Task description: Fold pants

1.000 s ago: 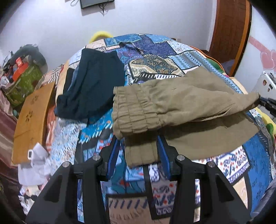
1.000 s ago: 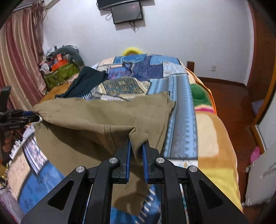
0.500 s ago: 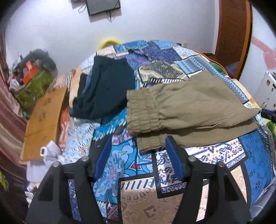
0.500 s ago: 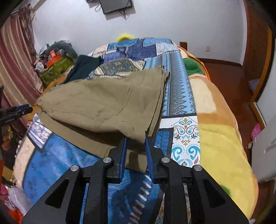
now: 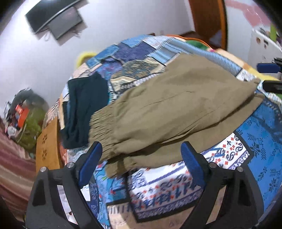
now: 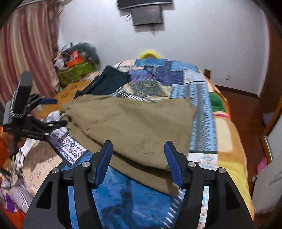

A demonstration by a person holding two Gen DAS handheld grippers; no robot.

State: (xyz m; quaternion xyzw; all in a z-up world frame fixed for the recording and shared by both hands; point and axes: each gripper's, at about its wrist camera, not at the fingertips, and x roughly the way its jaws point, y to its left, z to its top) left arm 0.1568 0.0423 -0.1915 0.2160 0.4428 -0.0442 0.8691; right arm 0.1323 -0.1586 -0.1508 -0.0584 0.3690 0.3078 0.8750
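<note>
One pair of pants [image 5: 172, 112] lies folded on the bed [image 5: 260, 141]; one dark garment [image 5: 84, 109] beside it. Left gripper [image 5: 141, 158] and right gripper [image 6: 139, 158] are both spread, empty.

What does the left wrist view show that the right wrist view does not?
Only the left wrist view shows the gathered waistband of the olive pants. Only the right wrist view shows the striped curtain and the hem corner. Both show the pants folded on the patchwork quilt, the dark garment, the wall TV, and open tongs holding nothing: left, right.
</note>
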